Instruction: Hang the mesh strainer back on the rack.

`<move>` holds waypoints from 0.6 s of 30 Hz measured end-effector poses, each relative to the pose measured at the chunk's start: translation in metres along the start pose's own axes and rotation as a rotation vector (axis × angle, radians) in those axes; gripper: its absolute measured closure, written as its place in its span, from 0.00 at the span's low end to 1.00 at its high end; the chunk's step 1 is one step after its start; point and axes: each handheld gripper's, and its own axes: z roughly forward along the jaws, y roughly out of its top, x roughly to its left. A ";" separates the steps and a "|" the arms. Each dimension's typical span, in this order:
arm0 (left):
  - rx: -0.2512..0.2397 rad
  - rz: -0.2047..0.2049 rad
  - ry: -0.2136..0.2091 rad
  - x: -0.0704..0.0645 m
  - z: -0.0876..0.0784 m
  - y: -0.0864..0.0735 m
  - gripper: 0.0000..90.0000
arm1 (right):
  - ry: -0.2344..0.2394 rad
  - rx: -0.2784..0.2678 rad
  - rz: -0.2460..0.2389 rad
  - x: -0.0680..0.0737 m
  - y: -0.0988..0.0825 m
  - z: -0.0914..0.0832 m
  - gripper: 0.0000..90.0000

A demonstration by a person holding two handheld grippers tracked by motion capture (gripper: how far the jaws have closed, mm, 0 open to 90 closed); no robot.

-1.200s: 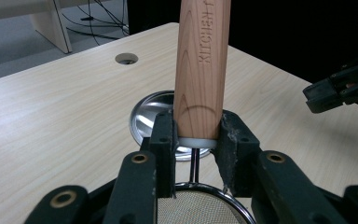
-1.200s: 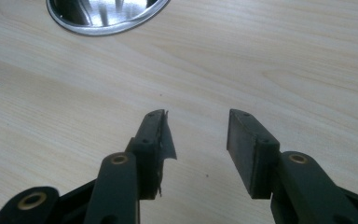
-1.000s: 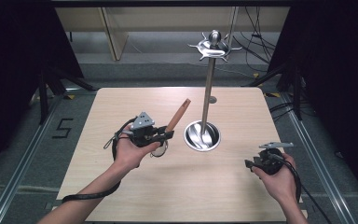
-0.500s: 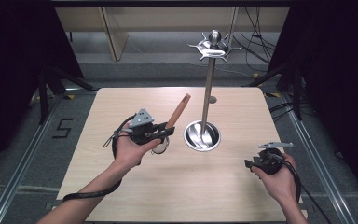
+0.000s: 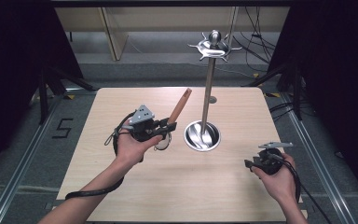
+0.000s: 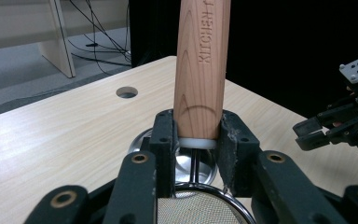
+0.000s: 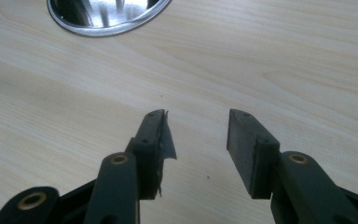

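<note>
Left tongs clamped on strainer's wooden handle above tabletop; right tongs apart, holding nothing.

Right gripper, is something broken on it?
Yes, a bit. On the right gripper, the pad of one finger looks torn, with a ragged flap sticking into the empty gap. The other pad looks smooth.

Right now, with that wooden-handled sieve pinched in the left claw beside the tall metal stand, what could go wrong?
The left gripper clamps only the bottom end of the strainer's wooden handle, so the handle could pivot or slip between the pads. The stand is tall on a small round base; a knock from the handle might tip it. The right gripper hangs open over the table, too far off to steady anything.
</note>
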 end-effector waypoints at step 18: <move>-0.048 0.020 0.013 -0.007 -0.002 0.015 0.76 | -0.001 -0.002 -0.002 0.000 0.000 0.000 0.64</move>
